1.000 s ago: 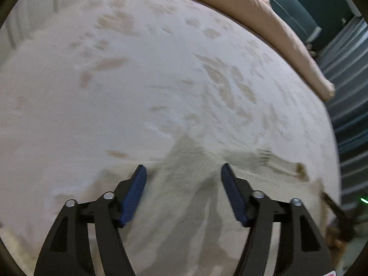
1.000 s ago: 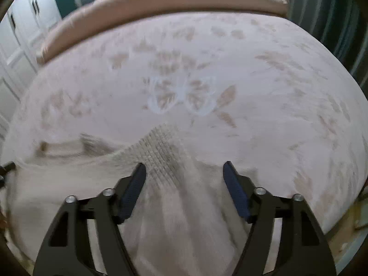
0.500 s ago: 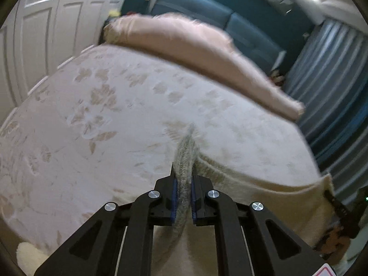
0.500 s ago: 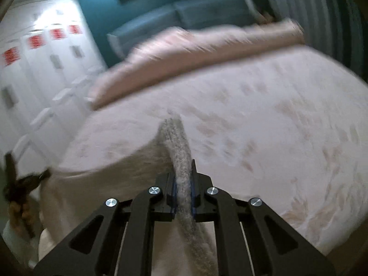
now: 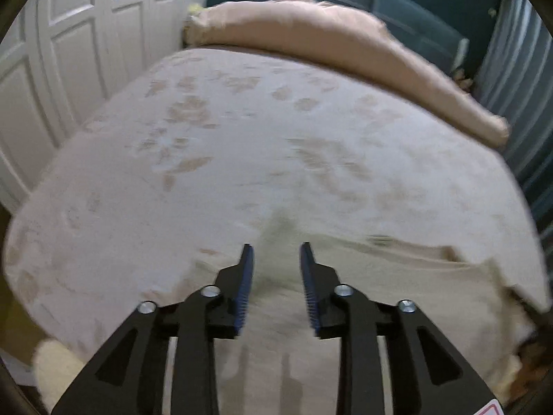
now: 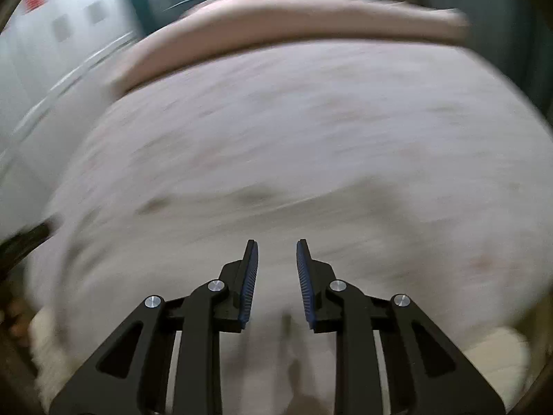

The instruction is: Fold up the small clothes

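Note:
A cream knit garment (image 5: 397, 276) lies flat on the bed near its front edge, spreading right of my left gripper (image 5: 276, 249). That gripper is open with nothing between its blue pads, just above the cloth. In the blurred right wrist view the same garment (image 6: 242, 228) lies under and ahead of my right gripper (image 6: 276, 243), which is also open and empty.
The bed (image 5: 242, 138) has a pale leaf-patterned cover. A long pink pillow (image 5: 328, 41) lies across its far end. White cupboard doors (image 5: 69, 52) stand on the left, a teal headboard (image 5: 397, 0) behind, and striped curtains (image 5: 518, 86) on the right.
Half a second ago both grippers were shut on raised folds of the garment. Both have opened and let go, and the cloth now lies flat on the bed.

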